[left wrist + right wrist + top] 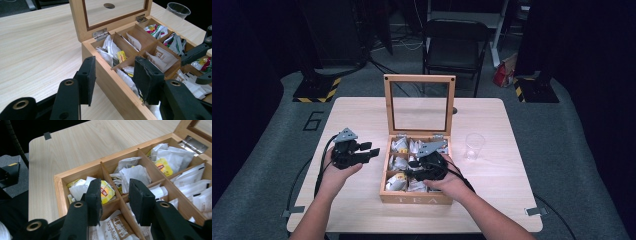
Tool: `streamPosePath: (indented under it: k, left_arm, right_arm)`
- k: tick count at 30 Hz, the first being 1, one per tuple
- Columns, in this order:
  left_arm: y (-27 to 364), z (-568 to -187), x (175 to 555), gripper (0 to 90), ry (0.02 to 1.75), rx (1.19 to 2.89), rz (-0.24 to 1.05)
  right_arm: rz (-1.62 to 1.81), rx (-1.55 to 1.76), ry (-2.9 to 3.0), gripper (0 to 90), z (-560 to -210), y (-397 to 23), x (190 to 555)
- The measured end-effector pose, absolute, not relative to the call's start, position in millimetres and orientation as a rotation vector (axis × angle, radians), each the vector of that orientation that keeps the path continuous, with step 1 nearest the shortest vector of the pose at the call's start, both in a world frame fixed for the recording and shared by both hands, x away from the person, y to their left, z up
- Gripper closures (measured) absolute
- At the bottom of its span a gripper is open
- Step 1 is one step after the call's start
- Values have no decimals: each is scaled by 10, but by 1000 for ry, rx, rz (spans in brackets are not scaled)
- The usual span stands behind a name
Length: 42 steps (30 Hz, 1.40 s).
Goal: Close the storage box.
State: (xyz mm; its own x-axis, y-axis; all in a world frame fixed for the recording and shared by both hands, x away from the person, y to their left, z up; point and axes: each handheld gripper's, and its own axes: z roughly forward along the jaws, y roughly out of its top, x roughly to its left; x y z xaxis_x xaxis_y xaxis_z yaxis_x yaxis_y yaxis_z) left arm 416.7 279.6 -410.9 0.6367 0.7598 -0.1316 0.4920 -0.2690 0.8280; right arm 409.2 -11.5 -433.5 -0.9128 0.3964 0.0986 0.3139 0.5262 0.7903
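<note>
Tea box (414, 199) sitting mid-bench (492, 200), lid up — "TEA" showing on front. Right claw (113, 200) hovering part-open, empty, over yellow sachet (107, 192); left claw (113, 80) waiting part-open, empty, straddling box's wall.

I see a matt pale wooden tea box (416, 198) with glass lid (419, 112), crinkled paper sachets (135, 173), and a clear plastic cup (474, 146).
</note>
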Motion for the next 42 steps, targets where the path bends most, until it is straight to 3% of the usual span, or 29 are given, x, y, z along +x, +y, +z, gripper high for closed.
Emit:
streamPosePath:
  k: [16,42]
  left_arm:
    - [2818,-4095,4153,524,990,1912,362]
    - [2901,-4090,4131,525,1015,1883,372]
  right_arm:
    - [1347,546,2747,683,-4419,48,4078]
    - [1284,447,2855,894,-4486,186,4104]
